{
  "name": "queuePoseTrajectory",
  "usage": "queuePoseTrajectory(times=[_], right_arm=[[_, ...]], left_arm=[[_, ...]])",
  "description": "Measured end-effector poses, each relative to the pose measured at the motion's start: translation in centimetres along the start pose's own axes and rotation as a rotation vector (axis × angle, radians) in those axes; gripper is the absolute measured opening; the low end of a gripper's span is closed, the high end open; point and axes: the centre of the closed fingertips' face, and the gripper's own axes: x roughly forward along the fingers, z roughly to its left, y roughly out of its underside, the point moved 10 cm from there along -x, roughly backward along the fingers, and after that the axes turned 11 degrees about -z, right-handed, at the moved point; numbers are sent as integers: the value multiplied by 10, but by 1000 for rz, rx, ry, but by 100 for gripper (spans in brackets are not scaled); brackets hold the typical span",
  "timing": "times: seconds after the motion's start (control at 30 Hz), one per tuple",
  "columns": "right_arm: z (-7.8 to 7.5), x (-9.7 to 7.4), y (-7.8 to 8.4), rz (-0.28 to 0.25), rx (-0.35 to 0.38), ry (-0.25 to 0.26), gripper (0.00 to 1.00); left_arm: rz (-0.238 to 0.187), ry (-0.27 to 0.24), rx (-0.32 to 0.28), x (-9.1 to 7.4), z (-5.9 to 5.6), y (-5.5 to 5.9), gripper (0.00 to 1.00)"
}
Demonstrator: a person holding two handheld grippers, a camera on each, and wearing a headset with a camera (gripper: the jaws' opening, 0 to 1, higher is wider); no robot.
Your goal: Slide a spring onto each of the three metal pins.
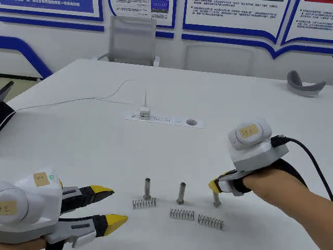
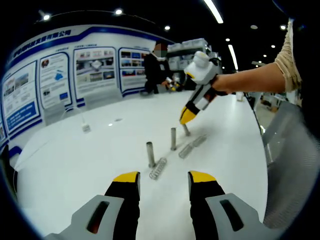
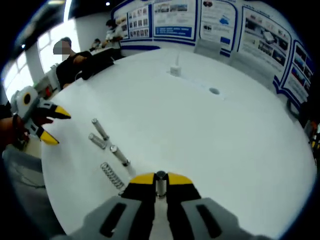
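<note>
Three pins stand upright in a row on the white table: short, grey metal posts. Three silvery coiled springs lie flat just in front of them, none on a pin. The right gripper is clamped on the top of the rightmost pin. The left gripper gapes empty, left of the row.

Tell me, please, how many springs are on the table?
3. One spring lies at the left pin's base, one in front of the middle pin, one before the right pin, held in the right tongs. None is threaded.
</note>
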Motion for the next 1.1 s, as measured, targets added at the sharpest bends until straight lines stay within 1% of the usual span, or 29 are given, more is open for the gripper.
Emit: queuePoseTrajectory(times=[0.1,0.2,0.37,0.43,0.5,0.7,0.8,0.97,1.1], right_arm=[[0,-3,3,-18,3,5,8],[0,-6,7,-57,0,6,8],[0,-7,11,-98,12,6,8],[0,-8,12,-102,20,5,9],[0,-8,12,-116,27,3,9],[4,-8,14,-115,42,-10,9],[3,-8,15,-122,40,-6,9],[5,-9,15,-127,1,-4,9],[3,-10,16,-131,7,-1,9]], left_arm=[[-1,0,-1,0,-2,0,39],[-5,-1,-2,0,-1,0,39],[-14,-5,-8,1,-4,-1,39],[-17,-4,-8,1,-6,-2,39],[-19,-4,-8,1,-5,-2,39],[-30,-13,-18,1,-8,-2,39],[-37,-21,-26,1,-9,-2,39],[-44,-26,-36,2,-11,-1,39],[-51,-28,-42,3,-15,-2,39]])
